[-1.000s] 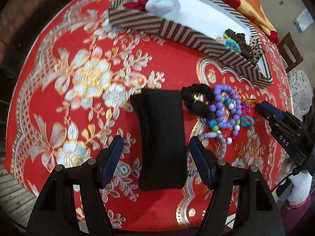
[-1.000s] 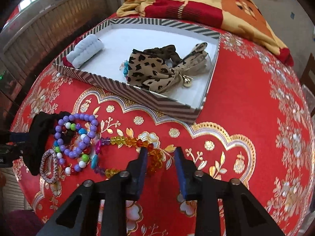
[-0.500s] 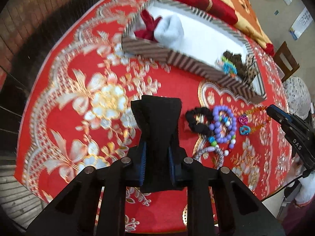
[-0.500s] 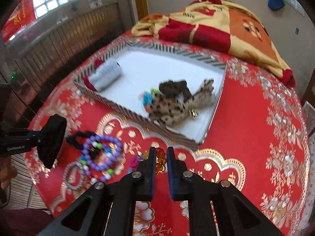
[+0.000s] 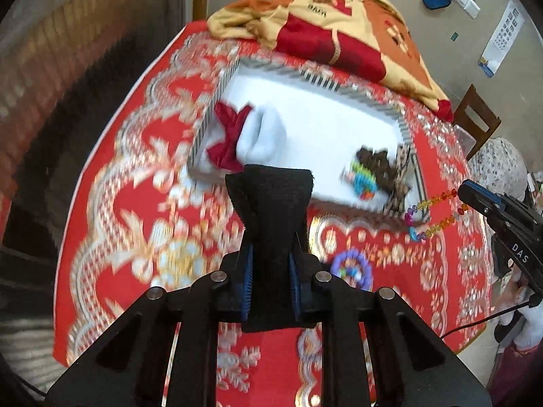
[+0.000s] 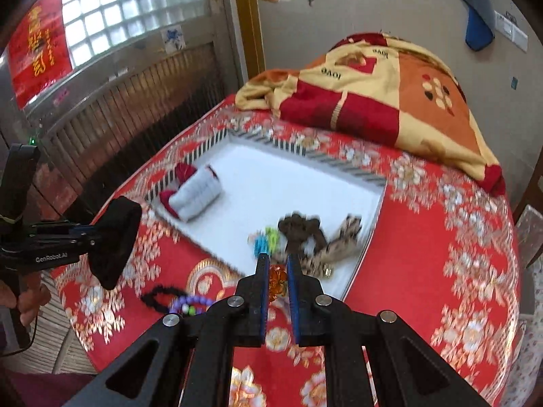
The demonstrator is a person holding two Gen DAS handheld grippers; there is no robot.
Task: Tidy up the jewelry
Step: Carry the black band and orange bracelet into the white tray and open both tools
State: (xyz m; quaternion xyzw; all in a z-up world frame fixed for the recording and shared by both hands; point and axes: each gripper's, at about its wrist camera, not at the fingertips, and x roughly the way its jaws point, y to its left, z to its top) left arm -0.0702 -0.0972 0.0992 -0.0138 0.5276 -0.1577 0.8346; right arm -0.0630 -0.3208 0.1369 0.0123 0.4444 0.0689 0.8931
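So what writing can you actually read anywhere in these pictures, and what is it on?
"DAS": on the right gripper, seen from the left camera.
"GenRobot.AI": on the left gripper, seen from the right camera.
"love": upside down on the blanket; a second, blurrier "love" lies nearby on it.
Red banner by the window: yellow characters, too blurred to read.
Wall chart: print too small to read.

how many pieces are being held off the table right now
2: the black band is clamped in the left gripper, and the orange bead string hangs from the right gripper.
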